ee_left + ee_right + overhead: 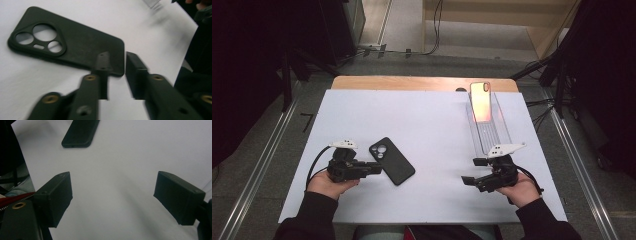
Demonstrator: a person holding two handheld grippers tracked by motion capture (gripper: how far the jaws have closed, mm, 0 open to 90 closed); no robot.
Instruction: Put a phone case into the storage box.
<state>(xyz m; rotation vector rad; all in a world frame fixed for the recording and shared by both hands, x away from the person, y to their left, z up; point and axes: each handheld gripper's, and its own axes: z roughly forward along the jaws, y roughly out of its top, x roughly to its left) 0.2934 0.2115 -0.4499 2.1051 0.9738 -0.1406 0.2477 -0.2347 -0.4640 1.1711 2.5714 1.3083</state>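
The black case [75,47] lies flat on the white surface [432,130], its near corner hidden behind the left gripper [117,62], whose jaws stand close together, a narrow gap at the case's edge. The right gripper [112,192] has jaws wide apart over bare surface, well right of the case.

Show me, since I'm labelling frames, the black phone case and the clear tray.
Black rubbery phone case [392,161], high view, middle of its back.
Clear plastic oblong tray [488,139], high view, near bare floor.
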